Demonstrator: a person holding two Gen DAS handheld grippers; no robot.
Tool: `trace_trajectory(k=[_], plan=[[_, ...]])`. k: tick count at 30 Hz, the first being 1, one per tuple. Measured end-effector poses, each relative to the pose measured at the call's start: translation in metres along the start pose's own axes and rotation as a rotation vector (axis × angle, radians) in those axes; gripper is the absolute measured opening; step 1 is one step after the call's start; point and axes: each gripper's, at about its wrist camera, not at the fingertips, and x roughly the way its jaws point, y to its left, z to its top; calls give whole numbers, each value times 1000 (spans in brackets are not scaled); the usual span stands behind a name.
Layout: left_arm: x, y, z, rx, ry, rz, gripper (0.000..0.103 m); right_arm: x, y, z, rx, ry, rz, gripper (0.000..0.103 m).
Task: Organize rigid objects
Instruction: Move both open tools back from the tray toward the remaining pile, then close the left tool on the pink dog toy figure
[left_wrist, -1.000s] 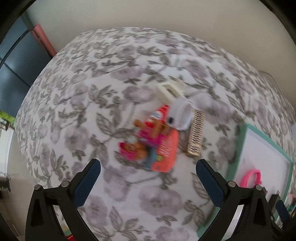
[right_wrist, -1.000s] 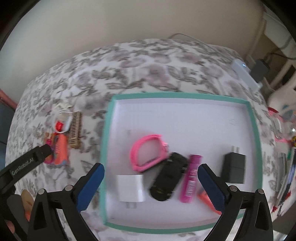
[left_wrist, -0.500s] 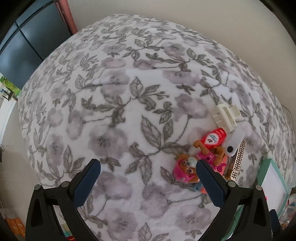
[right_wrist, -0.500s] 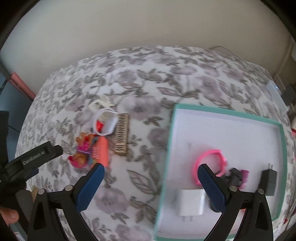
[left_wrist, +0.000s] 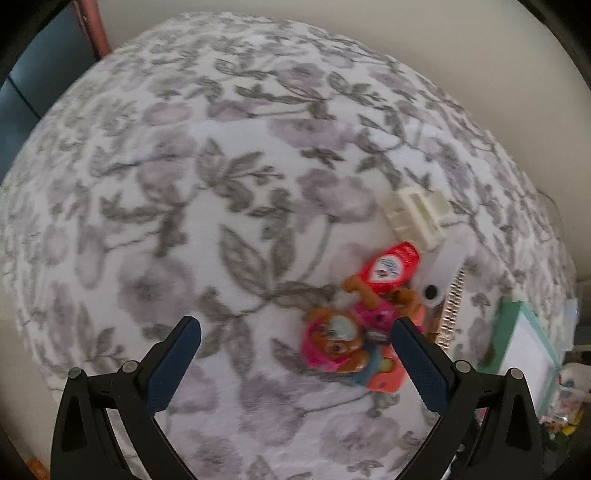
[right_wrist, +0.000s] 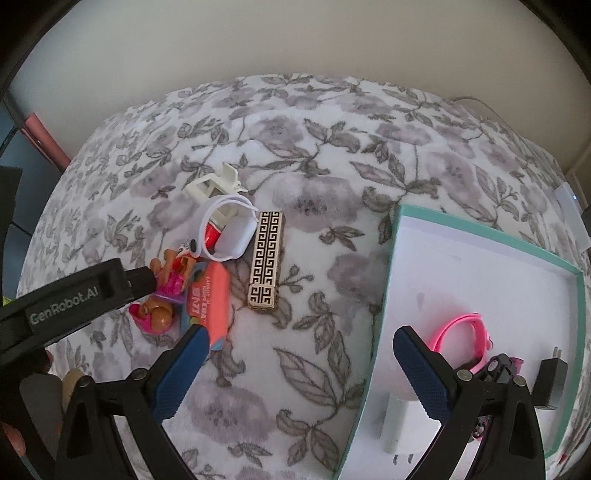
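We hold the left hand-held gripper spread wide and empty; since a moment ago it has closed on the pink dog toy, now beside its right finger. Our right hand-held gripper, also spread, has swung left off the teal-rimmed tray, toward the patterned box. Everything lies on a floral blanket below a beige wall.
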Motion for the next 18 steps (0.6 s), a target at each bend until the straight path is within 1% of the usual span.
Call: trace_trajectory(k=[4, 12, 14, 18], plan=[[9, -8, 3, 15, 25, -59, 103, 4, -5, 4, 17, 4, 2, 101], [26, -23, 4, 20, 65, -123, 103, 11, -12, 6, 38, 17, 6, 101], [31, -26, 4, 22, 71, -129, 103, 12, -14, 6, 45, 20, 6, 101], [36, -27, 2, 10, 82, -170, 102, 13, -15, 6, 49, 23, 4, 101]])
